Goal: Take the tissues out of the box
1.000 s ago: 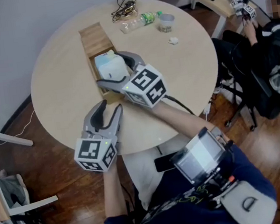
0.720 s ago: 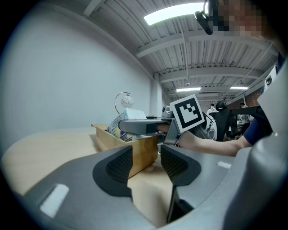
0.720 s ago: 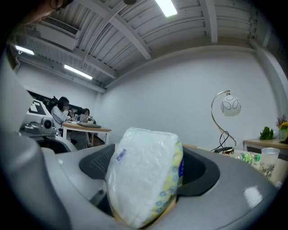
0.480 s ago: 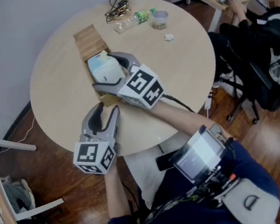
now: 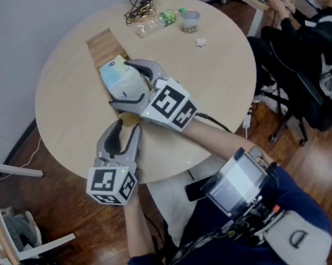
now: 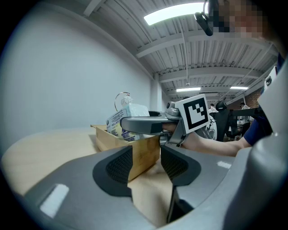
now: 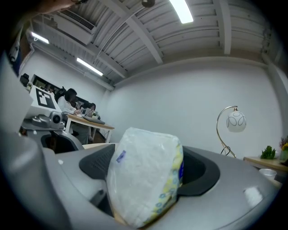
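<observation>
A wooden box (image 5: 102, 46) lies on the round table (image 5: 219, 80). My right gripper (image 5: 121, 82) is shut on a plastic-wrapped tissue pack (image 5: 114, 76), which stands tilted in the box's near half and rises above its walls. In the right gripper view the pack (image 7: 144, 175) fills the space between both pads. My left gripper (image 5: 127, 126) rests by the box's near end with its jaws open. In the left gripper view it (image 6: 146, 157) frames the box corner (image 6: 144, 155), and beyond that corner is the pack (image 6: 121, 119). Whether the left gripper touches the box I cannot tell.
A plastic bottle (image 5: 155, 22), a tangle of cable (image 5: 138, 7), a small cup (image 5: 190, 19) and a white scrap (image 5: 201, 42) lie at the table's far side. A seated person (image 5: 324, 49) works at another desk to the right. A chair (image 5: 11, 238) stands at the left.
My right gripper has rolled a little with the tissue pack, which now leans more to the left over the box. The left gripper has stayed where it was.
</observation>
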